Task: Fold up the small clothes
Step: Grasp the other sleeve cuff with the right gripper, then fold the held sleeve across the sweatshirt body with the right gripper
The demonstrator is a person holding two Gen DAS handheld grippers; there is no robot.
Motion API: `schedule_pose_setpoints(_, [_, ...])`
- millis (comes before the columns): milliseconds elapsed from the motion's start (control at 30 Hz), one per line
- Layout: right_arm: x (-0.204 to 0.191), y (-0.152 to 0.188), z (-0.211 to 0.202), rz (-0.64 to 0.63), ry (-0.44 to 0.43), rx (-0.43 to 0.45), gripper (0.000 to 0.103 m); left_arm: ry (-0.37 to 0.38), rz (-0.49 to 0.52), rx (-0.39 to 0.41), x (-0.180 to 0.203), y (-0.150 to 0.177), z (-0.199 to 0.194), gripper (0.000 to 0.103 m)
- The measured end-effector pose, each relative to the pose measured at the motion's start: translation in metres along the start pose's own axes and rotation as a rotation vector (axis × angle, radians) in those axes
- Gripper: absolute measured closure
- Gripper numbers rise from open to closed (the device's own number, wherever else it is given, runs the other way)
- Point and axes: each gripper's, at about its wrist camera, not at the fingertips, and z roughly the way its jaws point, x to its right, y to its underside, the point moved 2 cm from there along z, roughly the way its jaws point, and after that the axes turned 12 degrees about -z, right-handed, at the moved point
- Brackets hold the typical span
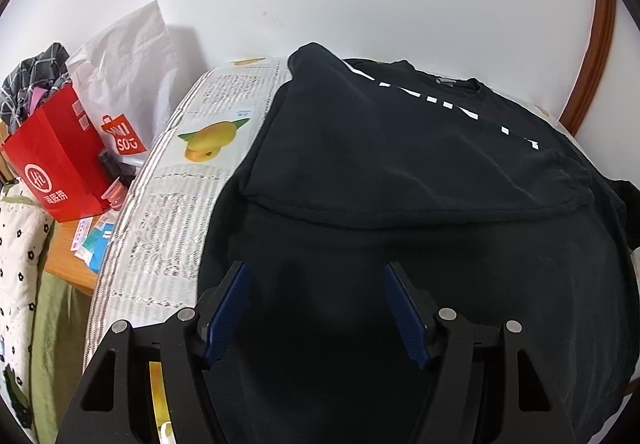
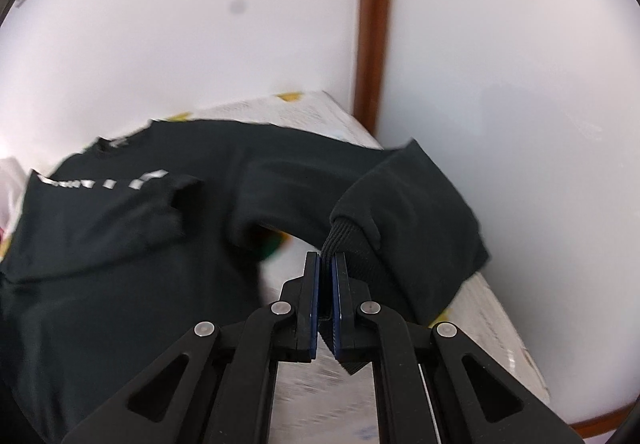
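Observation:
A black sweatshirt (image 1: pixel 400 172) with white lettering lies spread on a table covered with a newspaper-print cloth (image 1: pixel 176 204). One sleeve is folded across its chest. My left gripper (image 1: pixel 314 272) is open and empty, hovering over the lower body of the sweatshirt. In the right wrist view the sweatshirt (image 2: pixel 120 244) fills the left side. My right gripper (image 2: pixel 326 258) is shut on the ribbed cuff (image 2: pixel 340 238) of the other sleeve (image 2: pixel 416 212) and holds it lifted above the table.
A red paper bag (image 1: pixel 56 164) with clothes in it and a white shopping bag (image 1: pixel 120 84) stand left of the table. A white wall lies behind, with a brown wooden strip (image 2: pixel 374 24). The table's right edge (image 2: pixel 504 324) is close to the lifted sleeve.

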Motion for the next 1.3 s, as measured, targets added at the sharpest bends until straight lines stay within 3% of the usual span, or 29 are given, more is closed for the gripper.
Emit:
schedule_pose_setpoints(367, [-0.099, -0.066, -0.015, -0.054, -0.135, 0.078, 0.098, 0.016, -0.024, -0.016, -0.026, -0.002, 0.007, 0.037])
schedule_pose_setpoints(600, [-0.191, -0.110, -0.020, -0.143, -0.250, 0.119, 0.098, 0.032, -0.026, -0.052, -0.036, 0.000, 0.020, 0.037])
schedule_pose_setpoints(800, [-0.274, -0.136, -0.014, -0.187, -0.402, 0.121, 0.098, 0.074, -0.024, -0.084, -0.035, 0.006, 0.028, 0.037])
schedule_pose_setpoints(1167, [-0.396, -0.150, 0.013, -0.212, -0.686, 0.072, 0.098, 0.081, -0.008, -0.084, -0.032, 0.009, 0.029, 0.034])
schedule_pose_setpoints(1300, [-0.422, -0.145, 0.027, -0.242, -0.705, 0.054, 0.092, 0.087, -0.006, -0.080, -0.032, 0.009, 0.028, 0.034])
